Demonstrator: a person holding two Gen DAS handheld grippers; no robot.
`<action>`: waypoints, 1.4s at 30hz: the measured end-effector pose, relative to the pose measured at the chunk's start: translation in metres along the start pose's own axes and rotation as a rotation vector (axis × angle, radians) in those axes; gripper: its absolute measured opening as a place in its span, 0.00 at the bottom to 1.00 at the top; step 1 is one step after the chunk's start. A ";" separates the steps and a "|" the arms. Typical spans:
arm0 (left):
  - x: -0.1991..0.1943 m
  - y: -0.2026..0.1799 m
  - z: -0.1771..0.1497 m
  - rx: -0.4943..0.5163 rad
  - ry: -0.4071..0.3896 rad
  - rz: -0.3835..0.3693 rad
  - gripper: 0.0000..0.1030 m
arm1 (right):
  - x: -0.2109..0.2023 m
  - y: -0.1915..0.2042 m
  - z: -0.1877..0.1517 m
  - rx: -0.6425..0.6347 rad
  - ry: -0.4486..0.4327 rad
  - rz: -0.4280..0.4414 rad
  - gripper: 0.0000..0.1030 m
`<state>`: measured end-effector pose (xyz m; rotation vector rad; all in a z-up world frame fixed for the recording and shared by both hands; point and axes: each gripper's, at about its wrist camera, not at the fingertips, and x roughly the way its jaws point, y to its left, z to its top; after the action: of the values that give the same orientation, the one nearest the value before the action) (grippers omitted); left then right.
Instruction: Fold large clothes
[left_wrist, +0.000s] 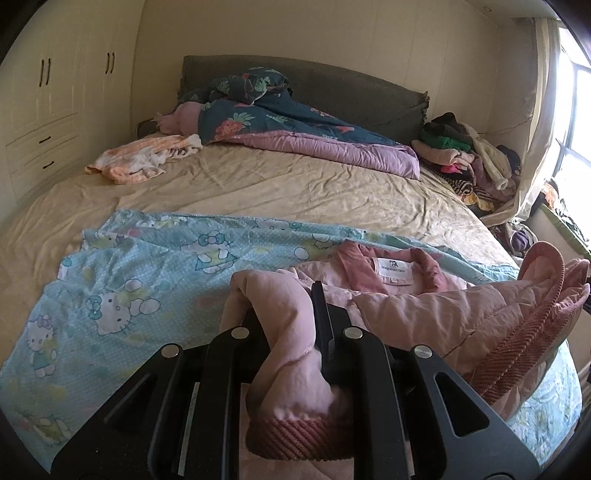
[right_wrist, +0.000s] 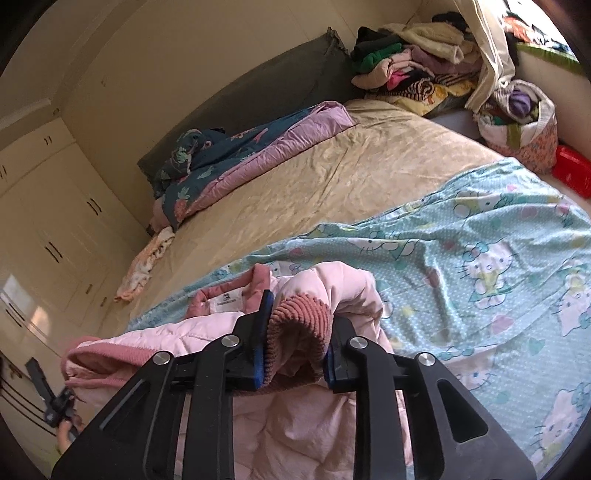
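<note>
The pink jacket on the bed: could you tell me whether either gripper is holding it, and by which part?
Both hold the pink jacket: the left gripper and the right gripper each grip a sleeve near its ribbed cuff.

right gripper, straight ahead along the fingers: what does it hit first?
The right gripper is shut on the pink jacket, so the jacket's bunched sleeve comes first. Past it, probably the Hello Kitty sheet; depth is unclear.

Left gripper (left_wrist: 295, 332) – right gripper (right_wrist: 295, 332), jaws apparently clamped
</note>
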<state>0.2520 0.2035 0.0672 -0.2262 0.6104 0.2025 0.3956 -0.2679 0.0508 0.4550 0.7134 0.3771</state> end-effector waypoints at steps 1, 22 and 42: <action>0.001 0.000 0.000 -0.003 0.001 -0.002 0.09 | 0.001 -0.001 0.000 0.007 0.001 0.010 0.25; 0.002 -0.015 0.007 -0.057 -0.026 -0.087 0.78 | 0.041 0.018 -0.070 -0.190 0.101 -0.014 0.91; 0.059 0.043 -0.064 -0.121 0.174 -0.036 0.91 | 0.047 -0.025 -0.074 -0.297 0.106 -0.257 0.95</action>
<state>0.2535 0.2341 -0.0246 -0.3739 0.7671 0.1865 0.3817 -0.2466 -0.0366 0.0602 0.7936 0.2597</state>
